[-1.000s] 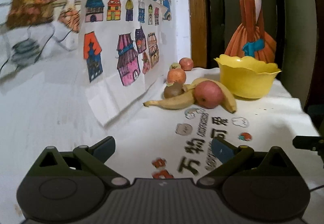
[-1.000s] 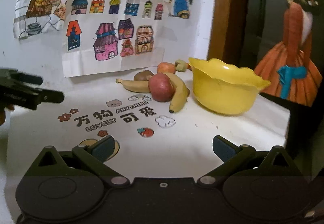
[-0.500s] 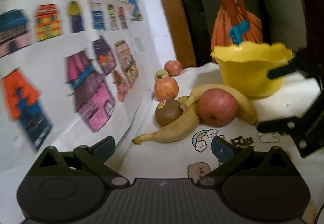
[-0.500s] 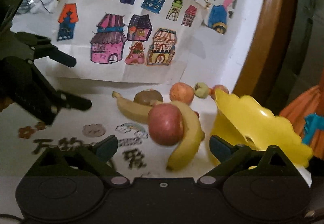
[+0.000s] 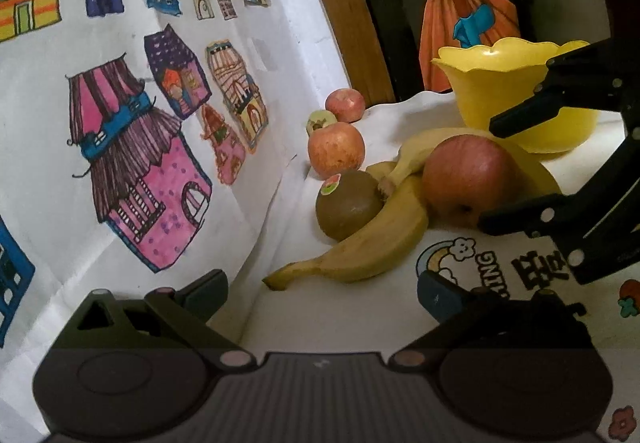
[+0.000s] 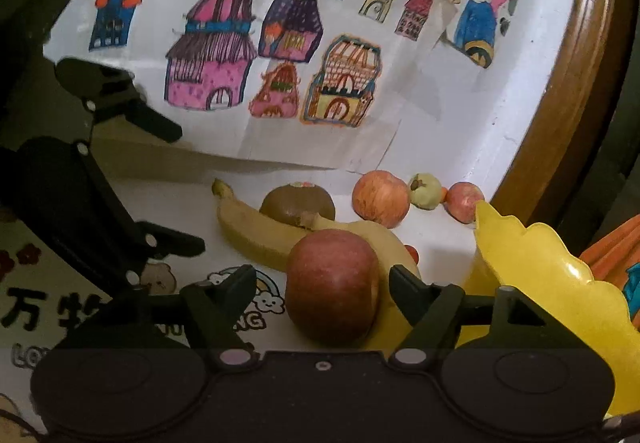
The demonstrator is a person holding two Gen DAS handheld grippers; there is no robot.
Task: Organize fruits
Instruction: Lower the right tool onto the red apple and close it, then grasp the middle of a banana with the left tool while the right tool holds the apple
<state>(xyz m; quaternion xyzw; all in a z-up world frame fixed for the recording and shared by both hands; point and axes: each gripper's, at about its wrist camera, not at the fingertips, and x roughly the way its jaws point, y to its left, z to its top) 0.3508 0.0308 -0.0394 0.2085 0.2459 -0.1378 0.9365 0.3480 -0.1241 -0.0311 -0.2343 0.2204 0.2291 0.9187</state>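
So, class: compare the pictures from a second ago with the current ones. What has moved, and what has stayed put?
Both tools moved in toward the fruit. The right tool now has its open fingers either side of the big red apple, not yet closed on it. The left tool is open, near the banana. The fruit and yellow bowl have not moved.

left gripper (image 5: pixel 320 291) open | banana (image 5: pixel 360 251) ahead | yellow bowl (image 5: pixel 500 99) behind
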